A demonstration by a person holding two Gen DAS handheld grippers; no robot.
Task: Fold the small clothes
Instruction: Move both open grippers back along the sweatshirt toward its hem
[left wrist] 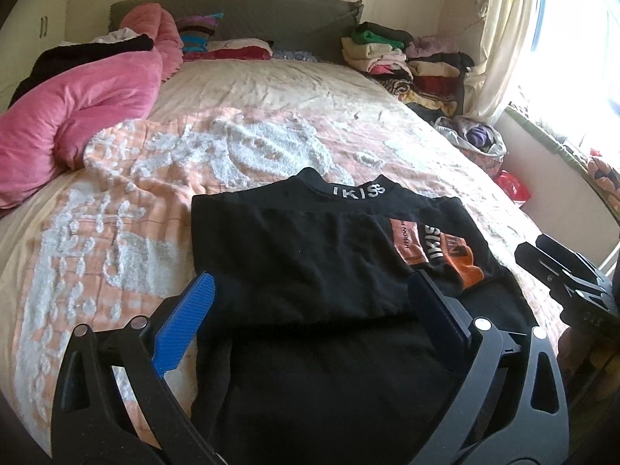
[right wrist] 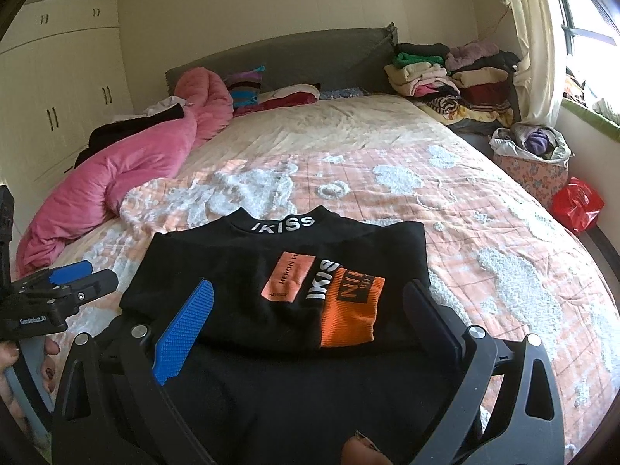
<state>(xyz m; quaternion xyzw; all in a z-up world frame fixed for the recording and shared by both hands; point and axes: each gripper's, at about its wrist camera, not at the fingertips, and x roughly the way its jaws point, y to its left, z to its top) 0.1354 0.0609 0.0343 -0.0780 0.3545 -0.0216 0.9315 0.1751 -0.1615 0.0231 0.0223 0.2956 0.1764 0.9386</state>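
Left gripper [left wrist: 310,294]: jaws spread, over black top [left wrist: 310,248]
Right gripper [right wrist: 310,302]: jaws spread
Folded clothes [left wrist: 407,58]: 1 o'clock on bed [left wrist: 271,89]

Home bedroom. I'm at a big bed [right wrist: 387,147] with grey headboard [right wrist: 294,58], pink duvet [right wrist: 128,170] bunched on it, folded clothes stacks [right wrist: 453,73] by the curtained window [right wrist: 581,19], built-in wardrobe [right wrist: 66,89], laundry basket [right wrist: 531,166] on the floor.

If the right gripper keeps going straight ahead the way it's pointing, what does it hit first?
Most likely the folded black shirt, lying directly between the open jaws of the right gripper; how high the jaws ride above it is unclear.
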